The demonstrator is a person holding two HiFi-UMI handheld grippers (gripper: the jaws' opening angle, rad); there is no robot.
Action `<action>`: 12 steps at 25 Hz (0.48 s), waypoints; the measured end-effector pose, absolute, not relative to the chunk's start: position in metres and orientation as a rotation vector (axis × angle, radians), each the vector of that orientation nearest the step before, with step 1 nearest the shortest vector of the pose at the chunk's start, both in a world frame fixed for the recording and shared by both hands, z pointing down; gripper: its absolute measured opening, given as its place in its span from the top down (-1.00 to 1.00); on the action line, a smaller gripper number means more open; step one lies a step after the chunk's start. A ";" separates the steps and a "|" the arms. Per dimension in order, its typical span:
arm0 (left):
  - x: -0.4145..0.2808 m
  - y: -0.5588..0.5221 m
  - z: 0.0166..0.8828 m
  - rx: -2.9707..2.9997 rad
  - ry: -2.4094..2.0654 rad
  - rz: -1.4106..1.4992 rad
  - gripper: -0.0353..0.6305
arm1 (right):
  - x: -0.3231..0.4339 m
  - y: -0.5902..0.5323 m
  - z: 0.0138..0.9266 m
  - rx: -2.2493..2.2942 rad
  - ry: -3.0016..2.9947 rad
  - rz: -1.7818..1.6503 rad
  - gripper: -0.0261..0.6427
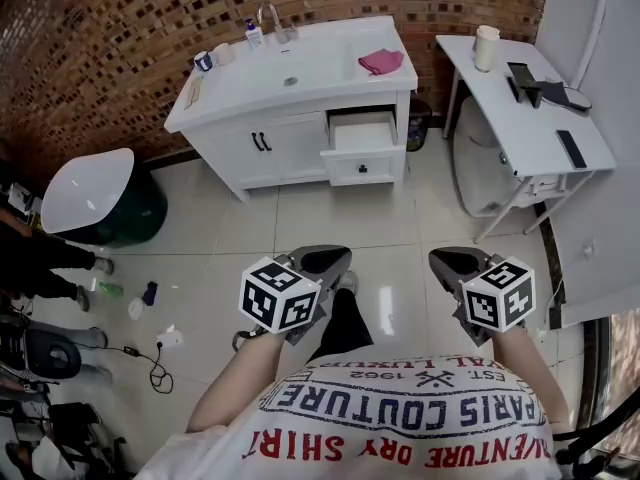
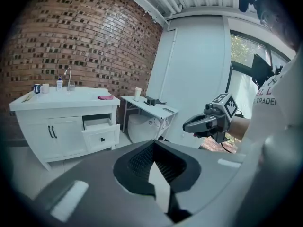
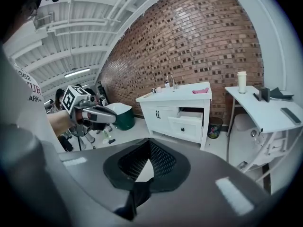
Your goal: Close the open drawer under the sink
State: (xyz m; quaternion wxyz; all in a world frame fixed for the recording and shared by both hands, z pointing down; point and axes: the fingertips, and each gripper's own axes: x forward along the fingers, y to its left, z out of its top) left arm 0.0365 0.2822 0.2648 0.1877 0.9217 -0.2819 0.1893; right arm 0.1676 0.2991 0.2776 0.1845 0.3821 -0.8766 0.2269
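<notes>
left gripper (image 1: 325, 260) and right gripper (image 1: 455, 263), jaws closed and empty, far from open drawer (image 1: 362, 160); off-centre push might jam it.

A brick wall (image 1: 100, 48) runs behind a white cabinet (image 1: 290, 143), which stands on a glossy floor (image 1: 400, 218) of pale tiles. Right of the cabinet, a white bench (image 1: 510, 118) on thin legs stands against a plain white wall (image 2: 199, 65). A window (image 2: 239, 56) with greenery outside adjoins that wall. Left of the cabinet stands a green bin (image 1: 90, 193) with a white lid. The ceiling (image 3: 66, 32) is of white ribbed beams, with a lit strip light (image 3: 77, 73).
</notes>
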 end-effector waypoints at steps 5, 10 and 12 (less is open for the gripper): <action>0.026 0.217 0.278 2.571 -0.763 0.555 0.92 | 0.153 0.231 0.290 1.101 -2.445 0.664 0.90; -0.002 0.134 0.318 2.525 -0.729 0.582 0.92 | 0.124 0.148 0.329 1.109 -2.394 0.684 0.90; -0.013 0.094 0.328 2.503 -0.710 0.602 0.92 | 0.113 0.109 0.338 1.119 -2.375 0.717 0.90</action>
